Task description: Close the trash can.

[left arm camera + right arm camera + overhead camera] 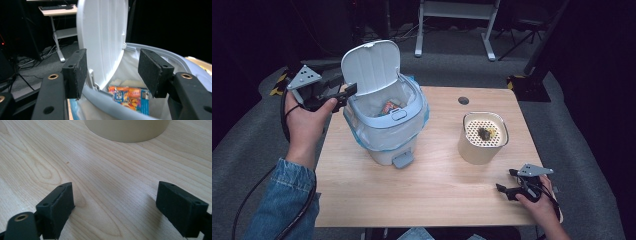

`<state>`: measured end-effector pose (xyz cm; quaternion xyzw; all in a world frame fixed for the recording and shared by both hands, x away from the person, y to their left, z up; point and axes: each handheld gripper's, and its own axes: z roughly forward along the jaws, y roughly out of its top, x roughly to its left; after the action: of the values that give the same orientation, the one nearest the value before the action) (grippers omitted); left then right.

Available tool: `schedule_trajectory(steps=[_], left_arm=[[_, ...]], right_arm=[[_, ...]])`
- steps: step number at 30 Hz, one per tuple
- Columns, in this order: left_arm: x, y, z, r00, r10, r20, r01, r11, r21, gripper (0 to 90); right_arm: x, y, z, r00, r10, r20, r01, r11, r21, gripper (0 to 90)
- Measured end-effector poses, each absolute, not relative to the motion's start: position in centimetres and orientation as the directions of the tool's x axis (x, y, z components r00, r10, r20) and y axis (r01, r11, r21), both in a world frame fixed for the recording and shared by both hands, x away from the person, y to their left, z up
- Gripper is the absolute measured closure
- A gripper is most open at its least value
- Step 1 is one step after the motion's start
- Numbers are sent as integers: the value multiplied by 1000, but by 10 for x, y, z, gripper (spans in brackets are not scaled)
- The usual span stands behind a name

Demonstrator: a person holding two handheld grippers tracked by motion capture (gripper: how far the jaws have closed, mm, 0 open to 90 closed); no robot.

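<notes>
- My left gripper [343, 92] is at the raised lid [371, 66] of the bin [387, 131], jaws spread, pinching nothing.
- The bin stands on the surface [437, 185], left part.
- My right gripper [504, 181] rests near the cup [482, 137], jaws spread, empty.

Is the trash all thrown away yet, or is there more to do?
Partly. The bin has its lid up, and a colourful wrapper already lies inside. The left gripper sits open at the lid, holding nothing. The right gripper rests open near the beige container, where a dark scrap remains.
</notes>
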<state>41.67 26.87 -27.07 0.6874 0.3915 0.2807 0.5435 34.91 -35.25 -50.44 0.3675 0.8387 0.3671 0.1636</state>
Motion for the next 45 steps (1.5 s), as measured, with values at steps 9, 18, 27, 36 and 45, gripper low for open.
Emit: schedule_trajectory(steps=[9,18,27,36,45], left_arm=[[432,270,-271,518,854,-42,246,-102,964,406],[425,262,-263,583,811,-39,264,-144,954,462],[394,242,-257,667,745,-8,237,-201,950,406],[385,215,-263,730,682,-51,298,-250,921,412],[394,196,-267,726,684,-65,352,-290,890,500]], right_arm=[[349,-352,-504,-676,737,-5,496,460,736,150],[348,-352,-504,-672,740,-7,498,459,736,150],[348,-352,-504,-672,741,-7,498,458,736,150],[348,-352,-504,-670,742,-7,499,457,736,150],[348,-352,-504,-670,742,-7,499,457,736,150]])
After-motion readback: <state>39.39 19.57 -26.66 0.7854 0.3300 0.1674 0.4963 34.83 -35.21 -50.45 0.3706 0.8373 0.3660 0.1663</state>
